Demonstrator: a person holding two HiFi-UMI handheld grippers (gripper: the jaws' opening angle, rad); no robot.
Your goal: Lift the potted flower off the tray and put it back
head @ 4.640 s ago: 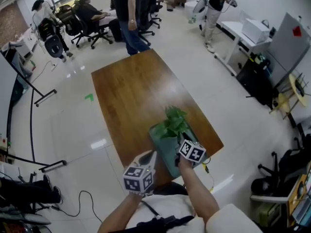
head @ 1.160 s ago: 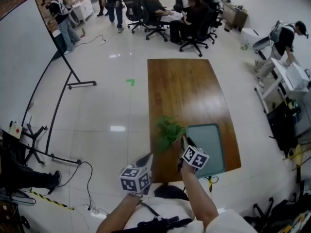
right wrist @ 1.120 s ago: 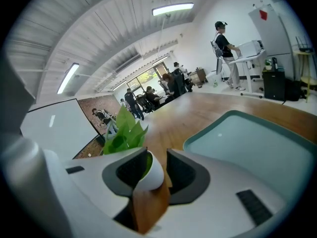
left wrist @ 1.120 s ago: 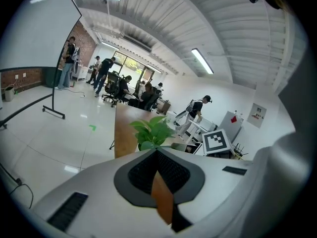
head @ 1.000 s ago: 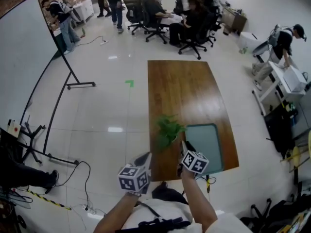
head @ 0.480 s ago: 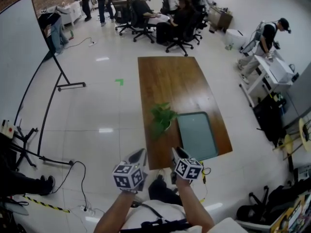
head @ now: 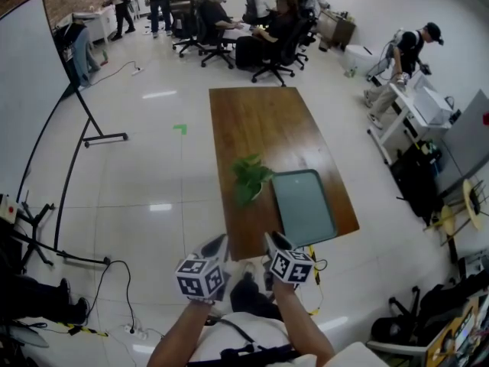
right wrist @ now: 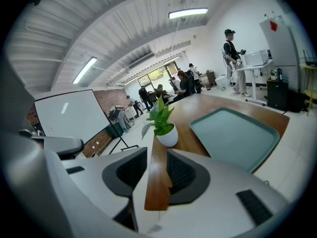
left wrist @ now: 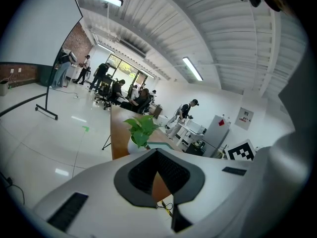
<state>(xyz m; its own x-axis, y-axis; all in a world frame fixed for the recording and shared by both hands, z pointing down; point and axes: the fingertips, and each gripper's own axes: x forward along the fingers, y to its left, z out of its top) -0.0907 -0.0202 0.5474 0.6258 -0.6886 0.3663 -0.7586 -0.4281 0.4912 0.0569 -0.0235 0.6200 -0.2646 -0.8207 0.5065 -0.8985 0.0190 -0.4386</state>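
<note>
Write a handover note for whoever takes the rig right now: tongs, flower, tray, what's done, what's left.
Left tongs: tips together, nothing in them, held at the near end of the table.
Right tongs: open, empty, beside the left, with the potted flower roughly in line ahead.
Potted flower: upright on the bare wood, just left of the tray in the head view, not on it.
Tray: empty.
Done: flower is off the tray.
Left: reach in, grip the pot, set it back on the tray, let go.
</note>
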